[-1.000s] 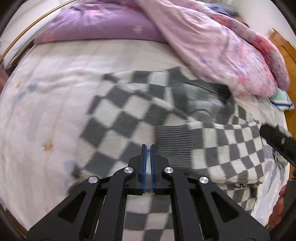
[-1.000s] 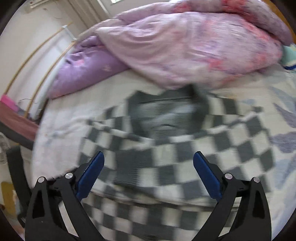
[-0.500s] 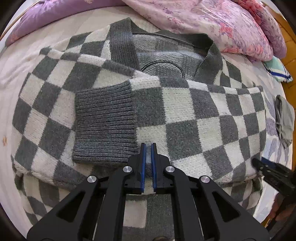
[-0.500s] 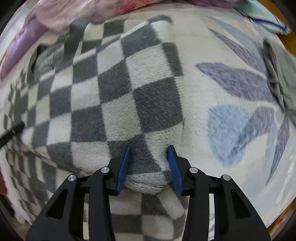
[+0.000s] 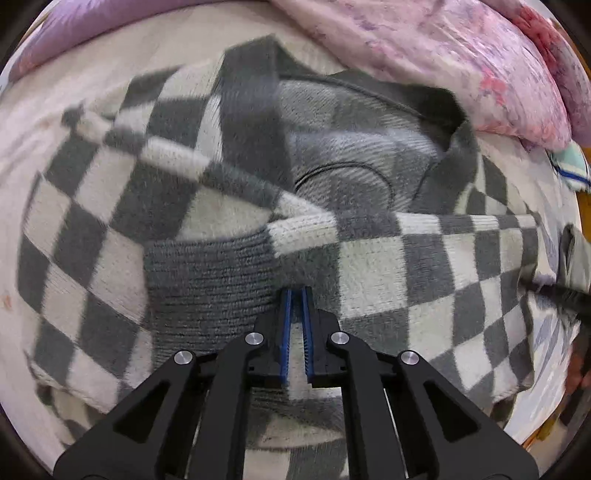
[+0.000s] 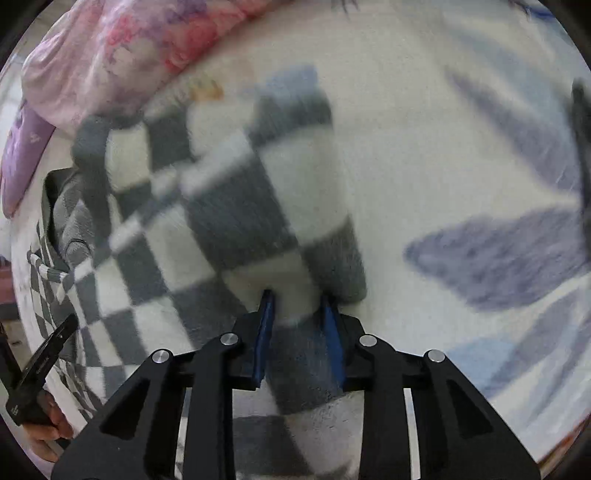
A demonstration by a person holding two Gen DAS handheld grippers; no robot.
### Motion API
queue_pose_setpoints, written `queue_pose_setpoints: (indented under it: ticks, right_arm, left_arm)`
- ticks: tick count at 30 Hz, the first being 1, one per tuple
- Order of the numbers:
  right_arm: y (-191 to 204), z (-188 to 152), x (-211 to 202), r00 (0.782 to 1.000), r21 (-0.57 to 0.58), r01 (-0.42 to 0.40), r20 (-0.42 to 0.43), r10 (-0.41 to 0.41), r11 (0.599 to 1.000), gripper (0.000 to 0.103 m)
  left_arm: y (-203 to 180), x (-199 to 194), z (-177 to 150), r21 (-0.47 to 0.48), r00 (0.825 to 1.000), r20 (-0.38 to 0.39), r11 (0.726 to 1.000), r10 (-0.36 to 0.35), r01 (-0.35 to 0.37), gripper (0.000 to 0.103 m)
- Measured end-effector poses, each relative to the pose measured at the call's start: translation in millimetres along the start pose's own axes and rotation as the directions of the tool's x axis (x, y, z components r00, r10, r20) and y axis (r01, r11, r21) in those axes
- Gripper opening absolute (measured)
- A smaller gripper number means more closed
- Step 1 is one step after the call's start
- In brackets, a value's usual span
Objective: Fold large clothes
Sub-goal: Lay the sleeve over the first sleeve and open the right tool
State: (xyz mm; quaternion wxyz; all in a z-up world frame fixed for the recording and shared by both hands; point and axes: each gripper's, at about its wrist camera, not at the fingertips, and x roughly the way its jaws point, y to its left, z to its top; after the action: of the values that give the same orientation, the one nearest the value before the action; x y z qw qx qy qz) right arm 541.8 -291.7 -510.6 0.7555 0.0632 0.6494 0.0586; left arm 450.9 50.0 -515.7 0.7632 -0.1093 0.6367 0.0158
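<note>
A grey-and-white checkered sweater [image 5: 388, 266] lies spread on the bed, one sleeve folded across its chest with the ribbed grey cuff [image 5: 210, 288] at the middle. My left gripper [image 5: 296, 291] points down with its tips on the knit just right of that cuff. It is shut, and I cannot tell whether any knit is pinched. My right gripper [image 6: 299, 299] is at the sweater [image 6: 236, 206]'s right edge. Its jaws are closing, and the blue pads [image 6: 266, 332] press on a thick fold of the knit between them.
A pink floral quilt [image 5: 461, 55] and a purple pillow [image 5: 74, 29] lie just beyond the collar. The white bedsheet with blue leaf print [image 6: 498, 258] stretches to the sweater's right. A small grey cloth [image 5: 576, 251] and a teal folded cloth [image 5: 569, 162] lie near the bed's right edge.
Both grippers came down close to the sweater. The right one moved to the sweater's right edge, and its jaws went from wide open to gripping the fold. The left stayed shut.
</note>
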Motion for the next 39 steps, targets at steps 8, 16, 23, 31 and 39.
queue_pose_setpoints:
  ticks: [8,16,23,31,39]
  right_arm:
    - [-27,71,42,0.981,0.091,-0.063,-0.179,0.078,0.994,0.013]
    - [-21,-50,21,0.975,-0.031,-0.007,-0.222,0.000,0.999,0.017]
    - [-23,-97,1,0.969,0.022,0.027,-0.245,-0.021,0.999,0.015]
    - [-15,-65,-12,0.972,0.059,0.078,-0.227,-0.063,0.995,0.018]
    - [-8,-55,-80,0.984,0.102,0.006,-0.177,0.012,0.995,0.055]
  left_arm:
    - [8,16,27,-0.079,0.998,-0.026,0.996,-0.050,0.048,0.005]
    - [11,3,-25,-0.023,0.997,-0.080,1.000,-0.014,0.012,0.006]
    - [13,-17,-62,0.009,0.995,-0.102,1.000,-0.002,0.003,0.008]
    - [14,-20,-79,-0.027,0.997,-0.069,0.999,0.035,-0.037,0.016]
    - [-4,-75,-84,-0.035,0.997,-0.052,0.998,0.055,-0.057,0.048]
